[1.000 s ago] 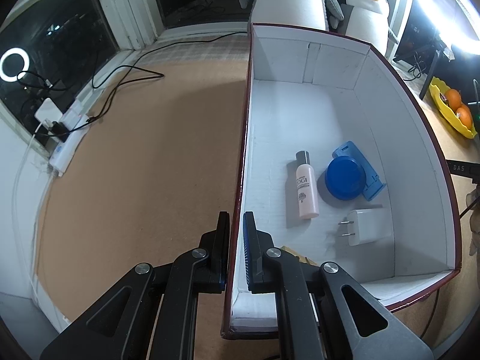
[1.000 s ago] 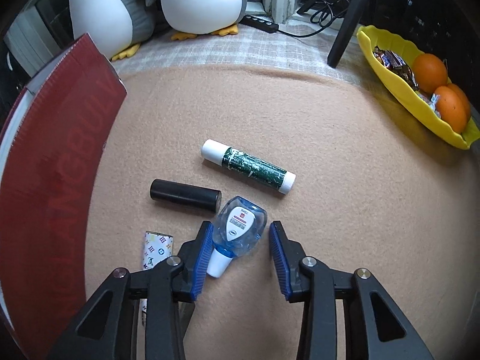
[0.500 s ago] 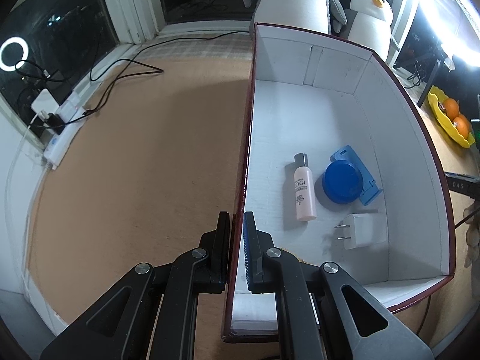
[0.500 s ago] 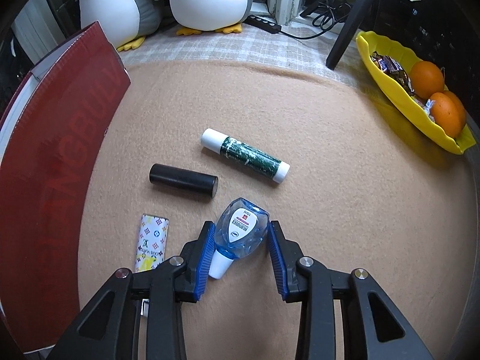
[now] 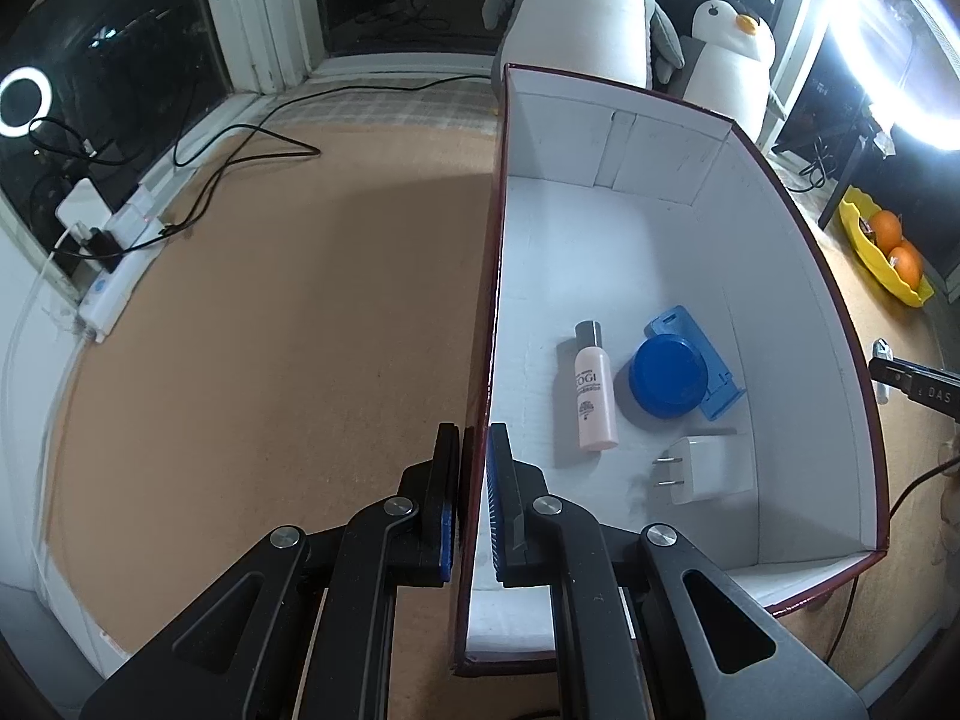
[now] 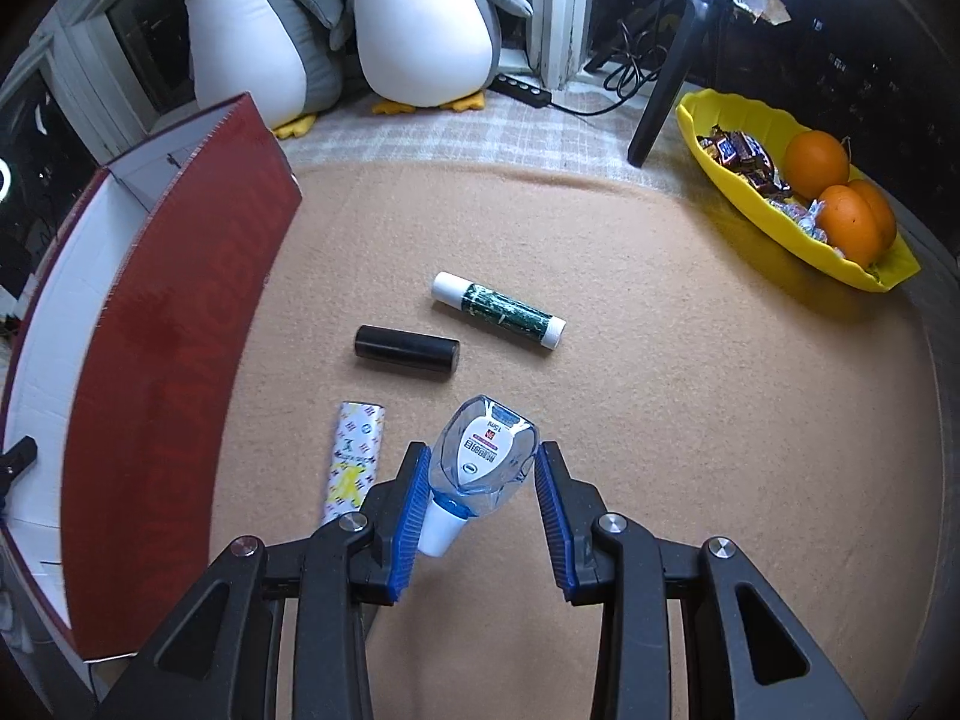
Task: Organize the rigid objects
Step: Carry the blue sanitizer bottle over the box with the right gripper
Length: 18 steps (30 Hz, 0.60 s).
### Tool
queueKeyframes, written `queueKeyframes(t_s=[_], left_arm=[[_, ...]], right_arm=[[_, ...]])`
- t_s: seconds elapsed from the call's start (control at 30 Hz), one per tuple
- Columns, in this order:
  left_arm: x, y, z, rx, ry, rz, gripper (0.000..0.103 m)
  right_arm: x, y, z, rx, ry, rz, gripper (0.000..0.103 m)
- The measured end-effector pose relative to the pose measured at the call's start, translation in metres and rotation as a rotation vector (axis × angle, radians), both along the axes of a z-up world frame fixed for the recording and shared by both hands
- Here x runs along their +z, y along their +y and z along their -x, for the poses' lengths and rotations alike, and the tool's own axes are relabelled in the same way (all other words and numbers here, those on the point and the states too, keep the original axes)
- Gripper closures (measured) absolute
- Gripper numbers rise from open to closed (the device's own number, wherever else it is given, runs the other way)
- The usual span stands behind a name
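Note:
My left gripper point(image 5: 474, 450) is shut on the left wall of the red box point(image 5: 489, 276). The box's white inside holds a pink bottle point(image 5: 594, 399), a blue round lid point(image 5: 665, 377) on a blue holder point(image 5: 717, 381) and a white charger plug point(image 5: 699, 471). My right gripper point(image 6: 483, 480) is shut on a small clear blue bottle point(image 6: 483, 456) with a white cap, held off the mat. On the mat lie a green-and-white tube point(image 6: 498, 309), a black cylinder point(image 6: 407, 351) and a patterned white stick point(image 6: 354, 462). The box point(image 6: 180, 324) stands to the left.
Two plush penguins point(image 6: 420, 18) stand behind the mat by the window. A yellow tray point(image 6: 798, 216) with oranges and sweets sits at the right. A black tripod leg point(image 6: 660, 90) stands near it. Cables and a power strip point(image 5: 114, 294) lie at the left edge.
My right gripper closed on the small blue bottle and lifted it up and back from the mat. My left gripper kept its hold on the box wall.

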State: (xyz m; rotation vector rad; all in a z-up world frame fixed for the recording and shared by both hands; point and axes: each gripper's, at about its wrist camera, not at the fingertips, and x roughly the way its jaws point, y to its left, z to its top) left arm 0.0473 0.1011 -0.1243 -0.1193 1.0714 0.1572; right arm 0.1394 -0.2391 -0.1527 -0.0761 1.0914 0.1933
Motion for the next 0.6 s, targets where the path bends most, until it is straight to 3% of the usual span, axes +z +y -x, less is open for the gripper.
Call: queueKeyframes(t_s=[0.6], left_arm=[[0.004, 0.003, 0.009, -0.015, -0.030, 0.023, 0.096]], right_arm=[[0.064, 0.068, 0.054, 0.173, -0.099, -0.092, 0.071]])
